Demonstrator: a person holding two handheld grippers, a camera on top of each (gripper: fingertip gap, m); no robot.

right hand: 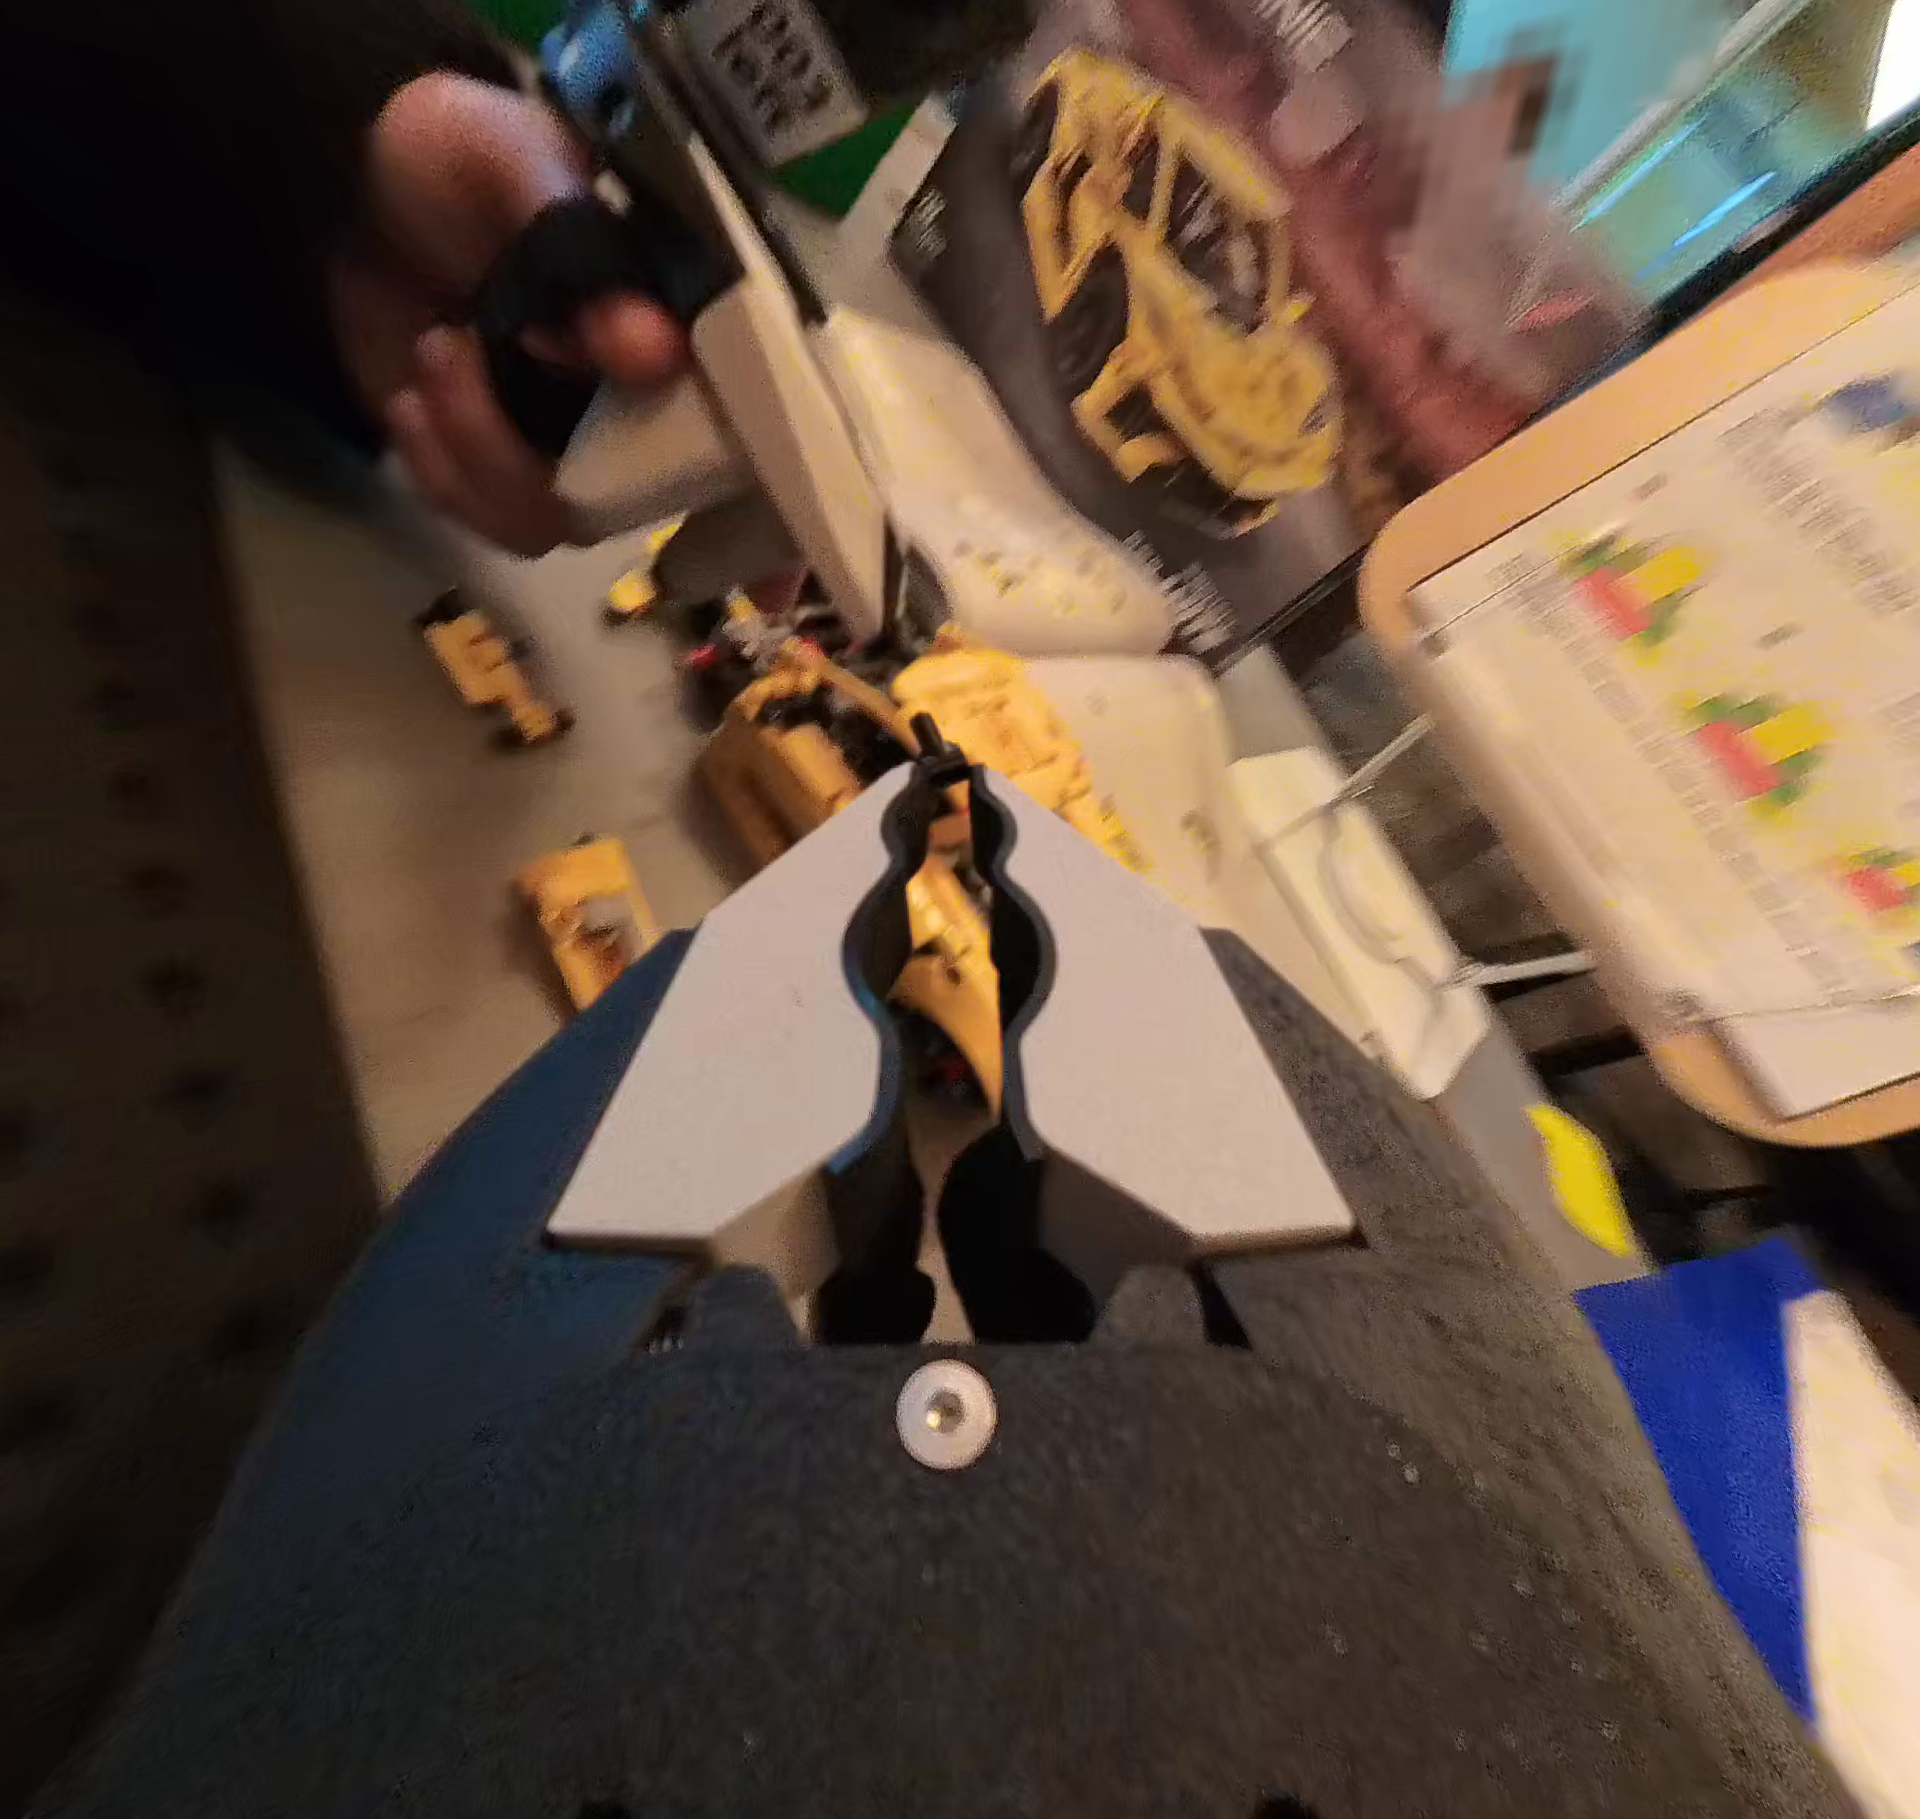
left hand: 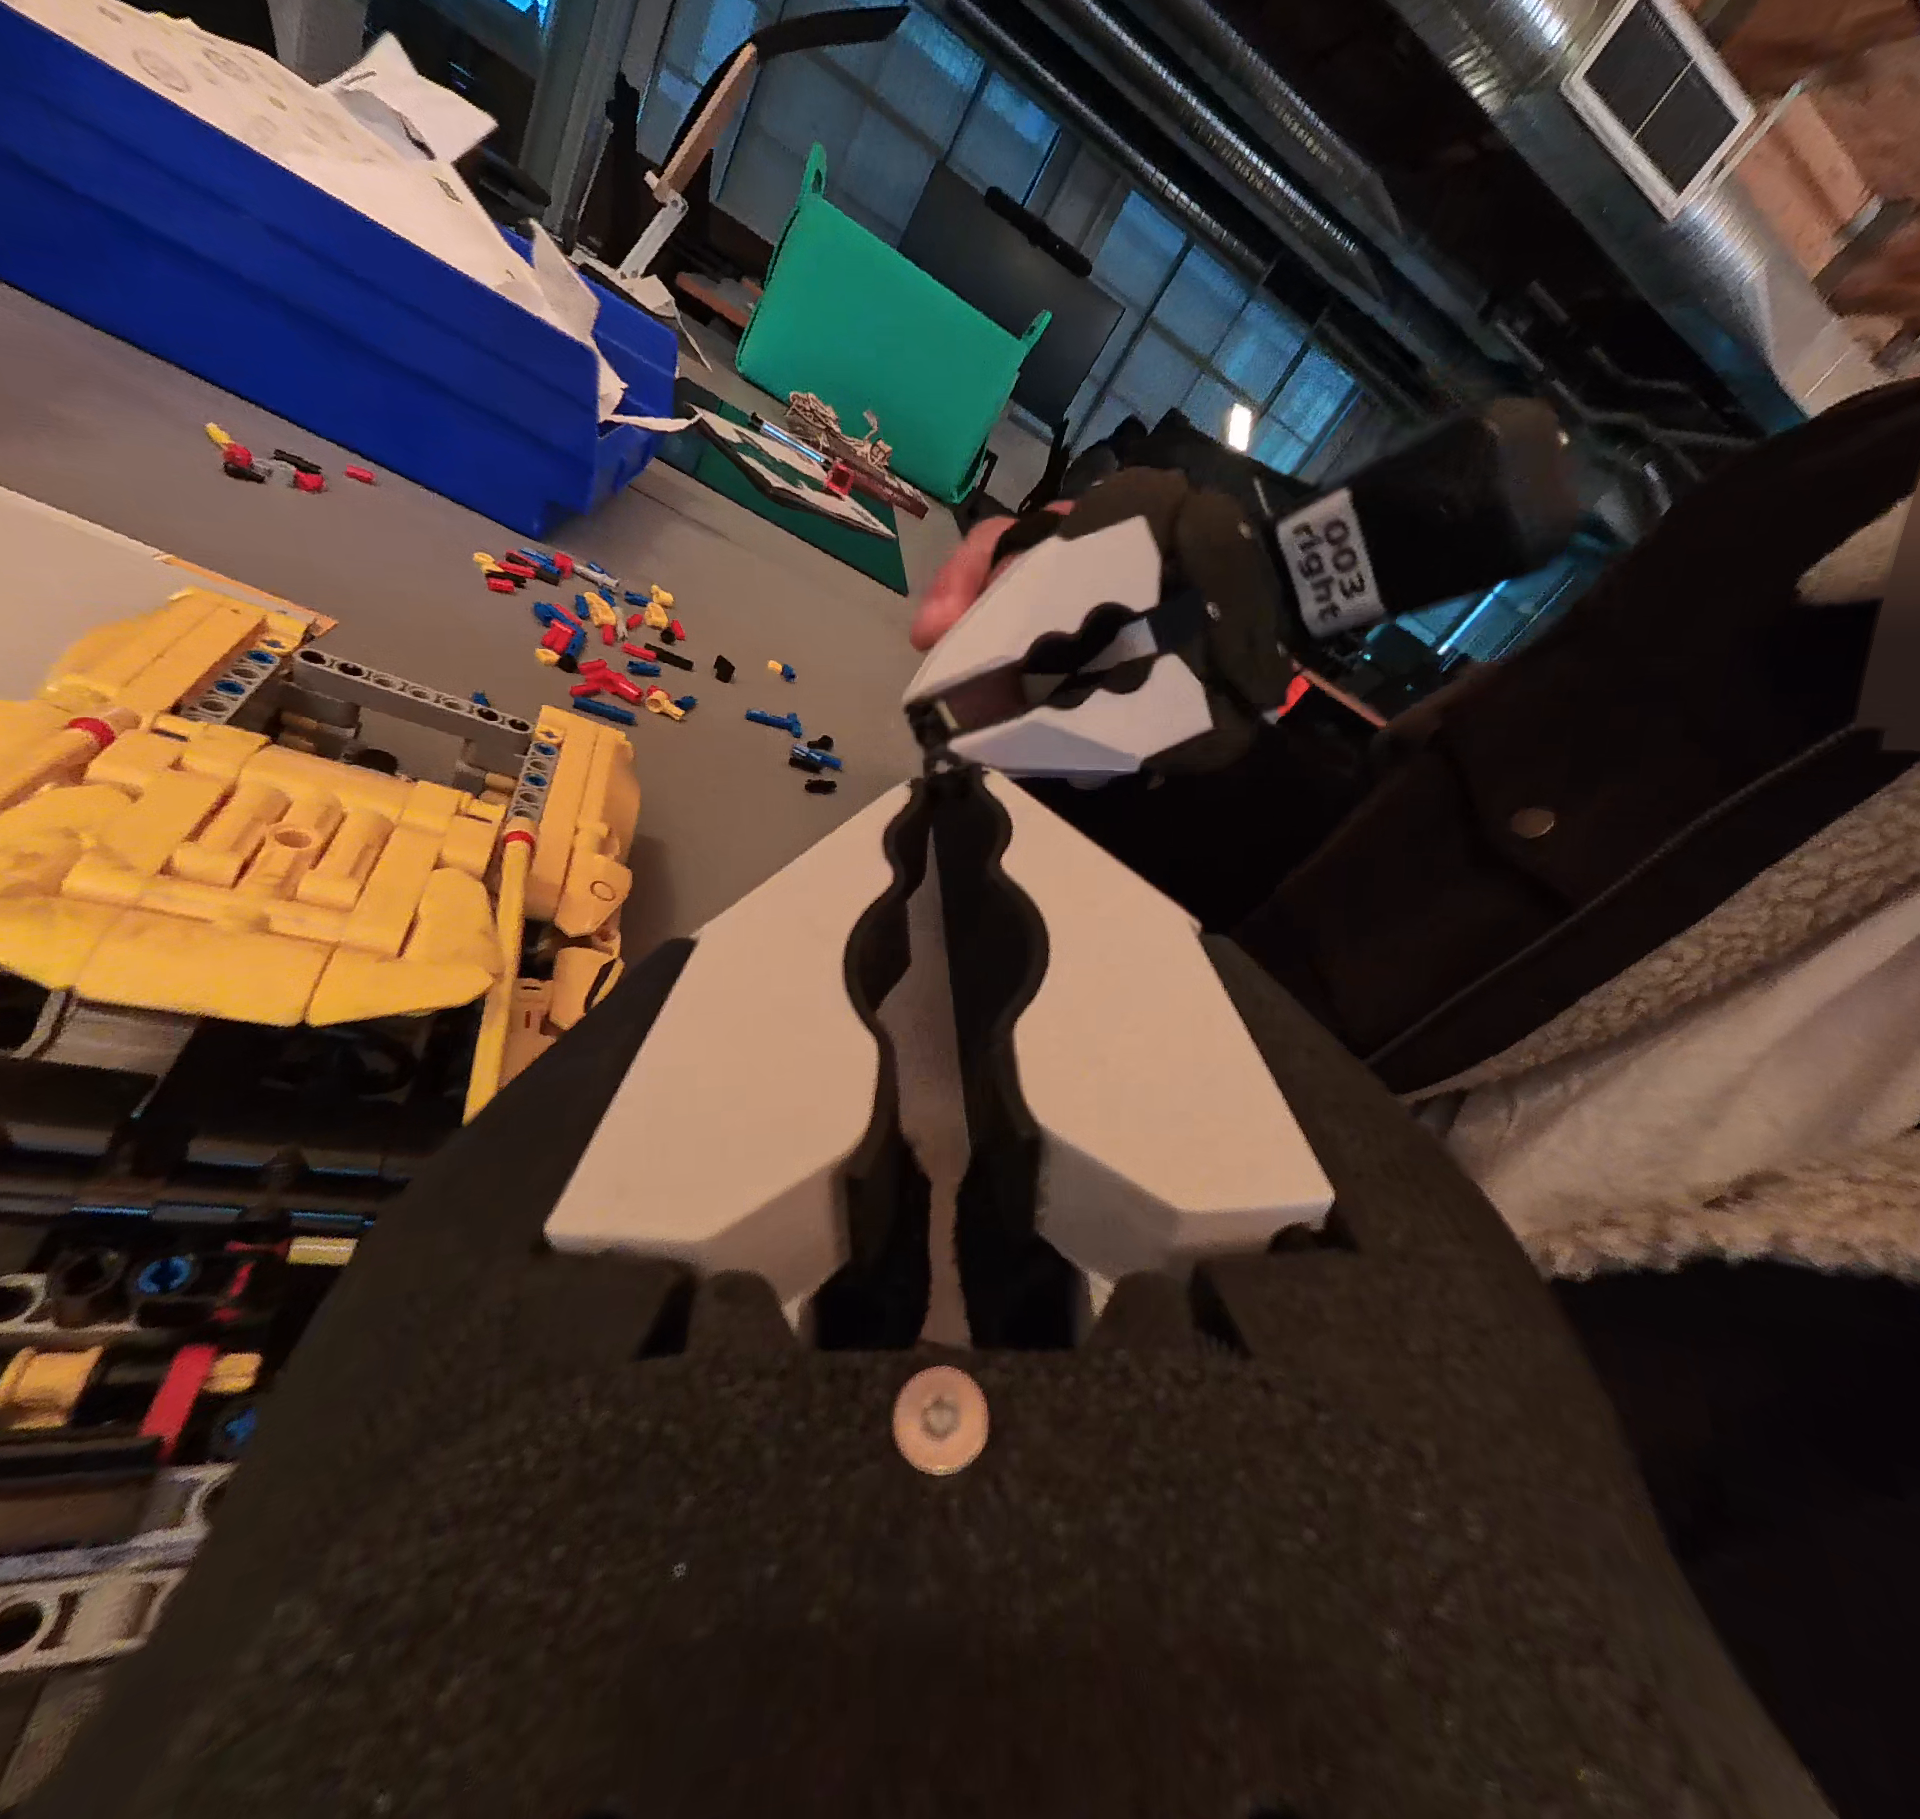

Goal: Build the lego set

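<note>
Lego car (left hand: 291,865), yellow, sits on the worktop (left hand: 436,522) at nine o'clock from the left gripper (left hand: 951,782), whose fingers pinch together near the right gripper (right hand: 945,767), clamped on a small black pin (right hand: 935,746) that could slip and drop.

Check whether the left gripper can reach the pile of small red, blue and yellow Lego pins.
Probably yes. The pile of pins lies on open grey table, with nothing between it and the left gripper. That gripper is shut, tip to tip with the right gripper, so it must open first.
</note>
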